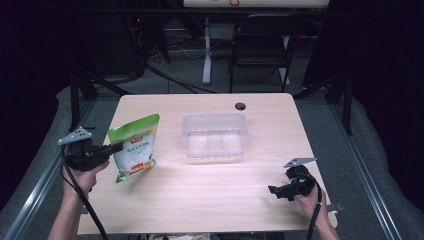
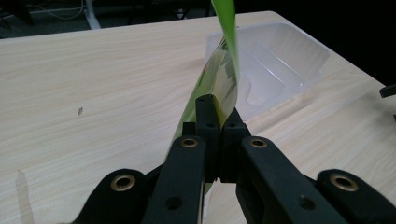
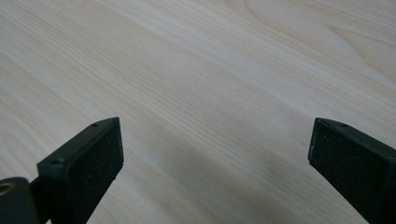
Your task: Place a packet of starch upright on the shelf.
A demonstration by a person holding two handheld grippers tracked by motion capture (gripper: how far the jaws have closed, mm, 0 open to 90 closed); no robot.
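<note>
The left tongs were clamped shut on the edge of a green-and-white pouch, holding it upright at the left of the bench, well left of the clear tray. The right tongs rested wide open and empty near the right front corner. Judging by the layout, the pouch looked bound for the tray; a firm pinch, a level carry and a low release would likely keep it from swinging or tipping.
</note>
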